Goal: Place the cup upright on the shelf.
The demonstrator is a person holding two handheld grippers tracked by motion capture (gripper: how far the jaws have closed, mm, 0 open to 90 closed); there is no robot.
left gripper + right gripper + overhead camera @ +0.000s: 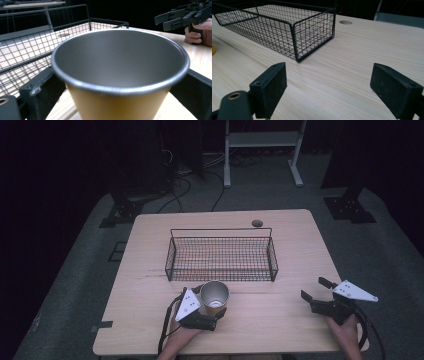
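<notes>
While our left gripper clamps the upright steel cup at lower centre of the high view, just before the wire basket, our right gripper hovers lower right, jaws apart.

We see cup: yellow outside, bare steel inside, rolled rim, empty, upright. Sits near front of desk, just before wire basket. Clamped between jaws of left hand-held gripper.

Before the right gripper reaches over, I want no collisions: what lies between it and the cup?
Bare tabletop separates right gripper from cup, per the high view.
</notes>
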